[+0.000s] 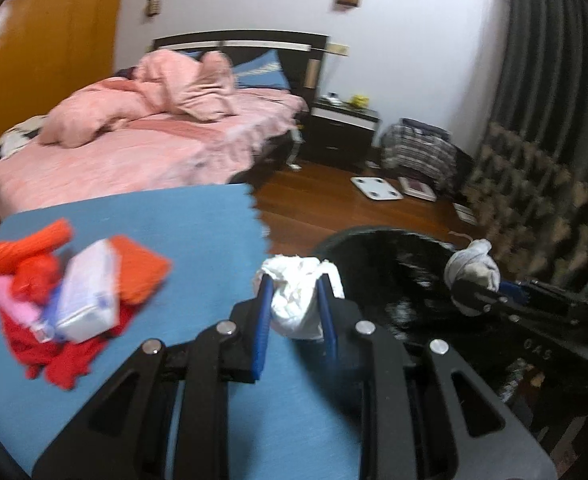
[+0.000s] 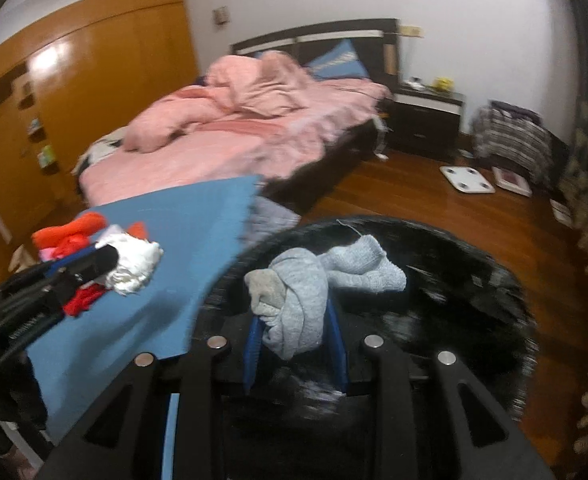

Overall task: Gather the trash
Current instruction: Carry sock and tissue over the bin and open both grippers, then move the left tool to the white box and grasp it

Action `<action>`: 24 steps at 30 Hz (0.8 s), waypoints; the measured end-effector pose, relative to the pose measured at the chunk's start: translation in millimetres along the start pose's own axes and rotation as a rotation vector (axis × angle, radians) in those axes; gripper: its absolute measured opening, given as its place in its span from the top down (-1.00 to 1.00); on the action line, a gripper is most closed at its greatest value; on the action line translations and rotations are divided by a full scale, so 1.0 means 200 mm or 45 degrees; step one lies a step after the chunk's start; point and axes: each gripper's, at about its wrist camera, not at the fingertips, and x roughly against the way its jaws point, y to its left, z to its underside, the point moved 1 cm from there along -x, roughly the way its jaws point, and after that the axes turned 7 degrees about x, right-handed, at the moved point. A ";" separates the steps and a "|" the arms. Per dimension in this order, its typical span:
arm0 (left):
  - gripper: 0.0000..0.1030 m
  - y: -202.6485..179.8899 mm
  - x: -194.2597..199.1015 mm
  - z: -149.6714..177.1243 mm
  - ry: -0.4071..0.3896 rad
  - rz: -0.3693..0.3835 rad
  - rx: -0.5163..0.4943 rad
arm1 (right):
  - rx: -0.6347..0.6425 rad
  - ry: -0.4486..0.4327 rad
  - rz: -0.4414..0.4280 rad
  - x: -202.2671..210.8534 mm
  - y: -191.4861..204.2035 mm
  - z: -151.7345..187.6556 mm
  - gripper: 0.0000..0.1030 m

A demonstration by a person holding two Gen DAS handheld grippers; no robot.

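My left gripper [image 1: 294,280] is shut on a crumpled white tissue [image 1: 296,296], held above the right edge of the blue table [image 1: 166,216], beside a bin lined with a black bag [image 1: 390,272]. My right gripper [image 2: 294,312] is shut on a bunched grey sock [image 2: 314,280] and hangs over the black bag [image 2: 434,272]. In the left wrist view the right gripper [image 1: 470,276] with the grey sock [image 1: 472,264] shows over the bag's far side. The right wrist view shows the left gripper [image 2: 134,268] holding the white tissue [image 2: 134,266] over the table.
A heap of red and orange cloths [image 1: 46,280] and a white packet [image 1: 90,292] lies on the blue table's left part. Behind stands a bed with pink covers [image 1: 154,136]. A white scale [image 1: 376,188] lies on the wooden floor, a patterned chair [image 1: 530,196] to the right.
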 end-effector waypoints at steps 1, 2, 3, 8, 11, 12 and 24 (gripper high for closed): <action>0.57 -0.03 -0.02 0.00 0.004 0.020 -0.006 | -0.021 0.005 0.026 0.00 -0.05 0.01 0.42; 0.57 -0.07 -0.05 -0.01 0.010 0.042 -0.011 | -0.034 0.008 0.044 0.01 -0.09 0.02 0.41; 0.57 -0.13 -0.08 -0.01 0.020 0.078 -0.016 | -0.048 0.013 0.069 0.01 -0.13 0.03 0.40; 0.05 -0.24 -0.15 0.00 0.044 0.172 -0.033 | -0.105 0.034 0.164 0.02 -0.29 0.08 -0.06; -0.26 -0.22 -0.15 0.00 0.023 0.147 -0.028 | -0.129 0.019 0.206 0.04 -0.35 0.09 -0.33; -0.30 -0.20 -0.13 0.00 0.016 0.122 -0.021 | -0.129 0.017 0.209 0.04 -0.35 0.09 -0.43; -0.61 0.27 0.06 0.01 -0.056 -0.231 0.058 | -0.038 -0.042 0.070 -0.04 -0.02 -0.04 -0.88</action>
